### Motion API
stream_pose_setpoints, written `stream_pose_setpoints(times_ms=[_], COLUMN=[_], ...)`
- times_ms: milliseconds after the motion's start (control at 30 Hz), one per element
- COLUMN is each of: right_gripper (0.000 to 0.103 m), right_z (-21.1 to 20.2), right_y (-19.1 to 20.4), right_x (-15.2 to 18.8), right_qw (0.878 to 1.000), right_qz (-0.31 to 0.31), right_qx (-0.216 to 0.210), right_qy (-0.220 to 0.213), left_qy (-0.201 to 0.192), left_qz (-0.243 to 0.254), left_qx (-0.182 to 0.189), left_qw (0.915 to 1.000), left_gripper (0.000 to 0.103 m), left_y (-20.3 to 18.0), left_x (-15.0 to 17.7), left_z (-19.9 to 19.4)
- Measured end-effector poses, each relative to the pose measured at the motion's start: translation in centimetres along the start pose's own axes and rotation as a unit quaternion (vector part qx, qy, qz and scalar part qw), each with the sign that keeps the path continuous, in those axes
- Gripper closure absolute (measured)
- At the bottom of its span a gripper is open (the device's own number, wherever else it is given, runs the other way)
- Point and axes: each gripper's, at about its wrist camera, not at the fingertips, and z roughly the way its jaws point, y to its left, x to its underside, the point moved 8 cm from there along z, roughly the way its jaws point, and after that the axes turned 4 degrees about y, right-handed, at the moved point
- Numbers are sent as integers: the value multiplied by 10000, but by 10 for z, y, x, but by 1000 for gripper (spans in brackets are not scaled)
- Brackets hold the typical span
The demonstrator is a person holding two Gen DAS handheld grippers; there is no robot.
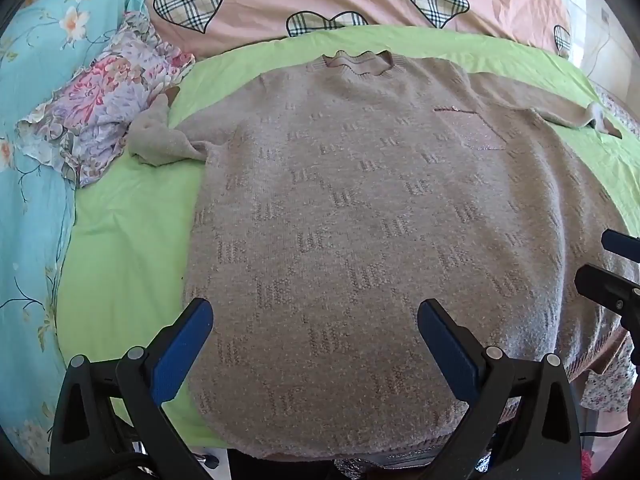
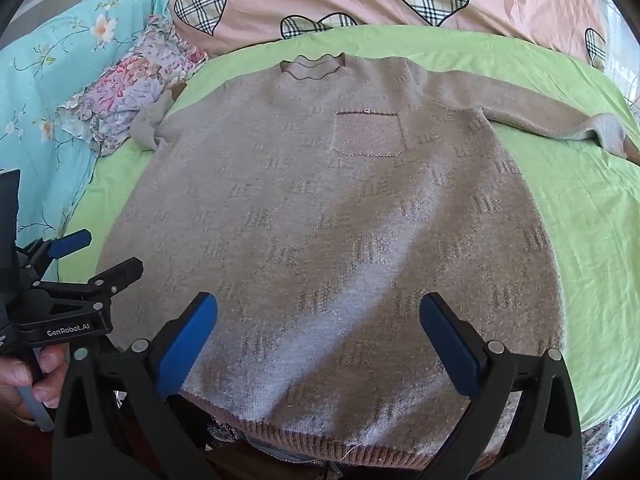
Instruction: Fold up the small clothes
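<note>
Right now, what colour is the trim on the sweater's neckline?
Dark brown, edging the wavy neckline of the beige sweater; clearest in the right wrist view.

Left tongs (image 1: 316,320): two black plastic arms, each with triangular cut-outs near the base and round silver rivets at the pivots; inner faces carry blue pads (image 1: 182,350).

Right tongs (image 2: 318,316): same build, black arms, silver rivets, blue pads (image 2: 188,346).

Marking: white lettering "GenRobot.AI" (image 2: 68,332) on the black body of the left unit, seen from the right wrist view.

Hand (image 2: 28,380): bare skin, pale fingernails, fingers around a pale, translucent handle (image 2: 34,408).
</note>
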Motion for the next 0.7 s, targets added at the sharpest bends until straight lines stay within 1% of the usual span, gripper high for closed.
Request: stream_pose_setpoints(times_ms=[233, 333, 700], right_gripper=[2, 2, 2], right_z=[-1, 3, 1], right_y=[-6, 5, 1], right_x=[2, -2, 0], right_qw=[10000, 10000, 10000], right_qz=[5, 7, -12], right_qx=[39, 28, 34], right_qy=[47, 62, 60], left_qy=[-26, -47, -60], left_qz=[2, 42, 43], left_qx=[31, -25, -32], left_qw=[10000, 10000, 10000], left_gripper=[1, 1, 1], left_y=[1, 1, 0], left_x=[0, 2, 0], left_z=[1, 1, -1])
